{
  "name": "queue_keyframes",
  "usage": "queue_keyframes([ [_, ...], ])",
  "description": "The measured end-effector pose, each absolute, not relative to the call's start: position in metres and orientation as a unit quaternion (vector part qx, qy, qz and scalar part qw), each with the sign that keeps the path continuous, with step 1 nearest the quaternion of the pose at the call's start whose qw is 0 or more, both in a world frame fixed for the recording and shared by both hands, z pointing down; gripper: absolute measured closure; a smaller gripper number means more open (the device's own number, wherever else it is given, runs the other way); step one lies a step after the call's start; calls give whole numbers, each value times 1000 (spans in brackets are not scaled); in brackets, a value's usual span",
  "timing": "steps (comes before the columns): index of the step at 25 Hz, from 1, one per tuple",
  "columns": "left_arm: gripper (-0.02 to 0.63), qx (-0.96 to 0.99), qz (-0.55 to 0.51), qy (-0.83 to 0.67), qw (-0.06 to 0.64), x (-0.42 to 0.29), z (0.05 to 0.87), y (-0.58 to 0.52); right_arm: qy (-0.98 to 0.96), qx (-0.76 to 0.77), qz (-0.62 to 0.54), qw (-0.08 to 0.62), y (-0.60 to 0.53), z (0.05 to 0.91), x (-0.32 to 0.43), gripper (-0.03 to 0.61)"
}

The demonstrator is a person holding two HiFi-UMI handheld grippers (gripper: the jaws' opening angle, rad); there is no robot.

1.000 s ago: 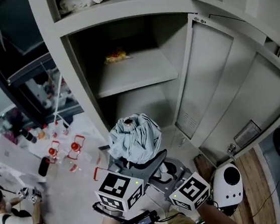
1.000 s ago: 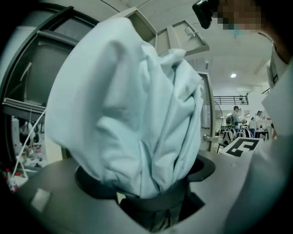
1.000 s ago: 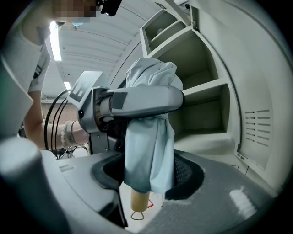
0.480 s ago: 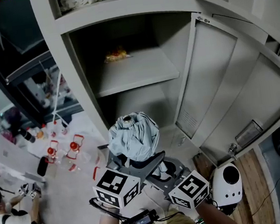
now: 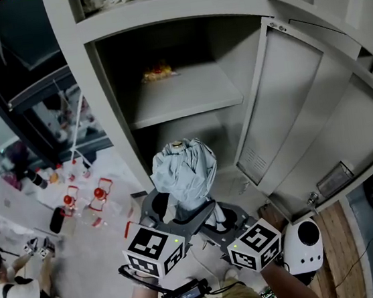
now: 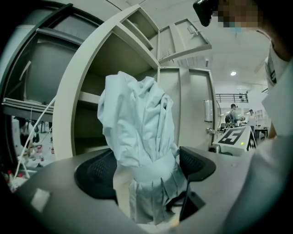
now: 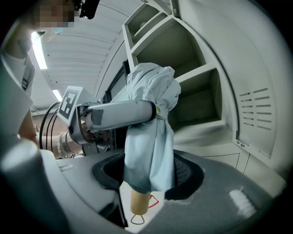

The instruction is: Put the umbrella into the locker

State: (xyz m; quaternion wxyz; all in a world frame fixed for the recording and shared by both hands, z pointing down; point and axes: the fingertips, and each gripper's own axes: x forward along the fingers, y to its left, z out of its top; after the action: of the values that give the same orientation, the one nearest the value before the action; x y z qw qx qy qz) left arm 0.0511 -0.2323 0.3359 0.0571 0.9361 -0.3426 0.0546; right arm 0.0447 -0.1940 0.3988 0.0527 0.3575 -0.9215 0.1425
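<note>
A folded light-blue umbrella (image 5: 183, 169) stands nearly upright in front of the open grey locker (image 5: 186, 94), below its shelf. My left gripper (image 5: 177, 213) is shut on the umbrella at its strap band, which sits between the two dark pads in the left gripper view (image 6: 146, 171). My right gripper (image 5: 219, 225) is shut on the umbrella lower down (image 7: 149, 171). The wooden handle (image 7: 139, 203) pokes out under the cloth there. One left finger (image 7: 119, 114) crosses the umbrella (image 7: 151, 137) in the right gripper view.
The locker door (image 5: 283, 113) stands open to the right. A small yellow-orange thing (image 5: 158, 73) lies on the shelf. A white round device (image 5: 300, 242) sits on the floor at right. Red-and-white items (image 5: 84, 198) and a seated person (image 5: 15, 294) are at left.
The umbrella has risen a little toward the locker and shifted slightly right, standing more upright. Both grippers have kept their hold on it.
</note>
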Motion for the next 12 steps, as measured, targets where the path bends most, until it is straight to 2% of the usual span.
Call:
queue_keyframes([
  [12,193,925,51,-372,61,31,341,-244,-916,340,210,38,-208,403,30,368],
])
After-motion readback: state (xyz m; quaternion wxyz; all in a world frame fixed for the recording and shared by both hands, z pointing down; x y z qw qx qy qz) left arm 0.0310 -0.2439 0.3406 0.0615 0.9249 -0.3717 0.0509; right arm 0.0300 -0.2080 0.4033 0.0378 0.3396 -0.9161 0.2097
